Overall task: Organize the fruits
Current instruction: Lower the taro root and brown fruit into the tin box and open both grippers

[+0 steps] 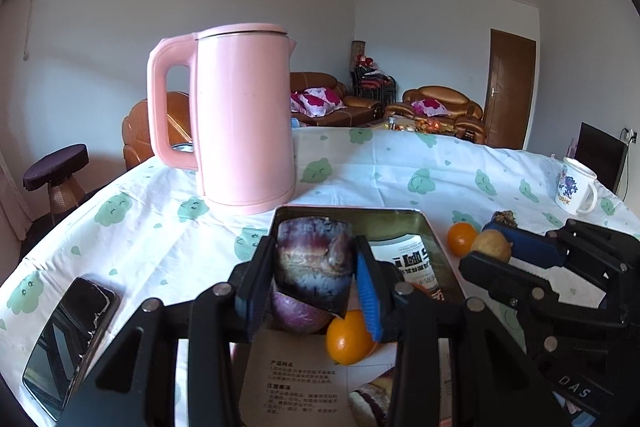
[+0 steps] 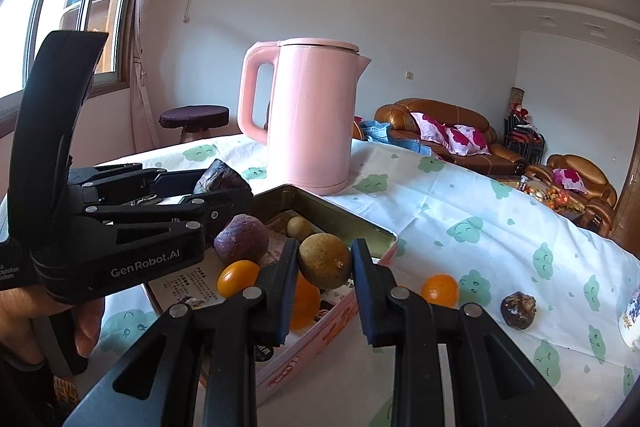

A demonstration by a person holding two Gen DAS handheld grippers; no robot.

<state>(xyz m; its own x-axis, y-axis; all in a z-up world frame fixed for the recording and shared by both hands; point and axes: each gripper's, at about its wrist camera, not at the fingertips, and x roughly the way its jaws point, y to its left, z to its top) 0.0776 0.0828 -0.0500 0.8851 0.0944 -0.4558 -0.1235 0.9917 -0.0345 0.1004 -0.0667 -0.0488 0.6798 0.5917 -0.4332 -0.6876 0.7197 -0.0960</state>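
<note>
Lying at the desk's [image 1: 140, 195] left edge is a dark phone [image 1: 68, 343]. Beside it, the left gripper [image 1: 316, 283] clamps a purple, wrinkled fruit [image 1: 314, 259] over the open tin [image 1: 352, 213] holding more fruit. Rightward, the right gripper [image 2: 325, 267] pinches a small brown fruit [image 2: 325, 261] above the tin's corner; an orange [image 2: 439, 290] and a mug [image 1: 576, 187] sit farther right.

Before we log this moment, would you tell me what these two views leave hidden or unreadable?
- Tin box: in the left wrist view, its near floor is hidden behind the left gripper and the dark purple fruit it holds.
- Mug: cut off by the right wrist view's edge.
- Right gripper: its round tan fruit covers part of an orange fruit.
- Box lettering: too small and partly covered to read.
</note>
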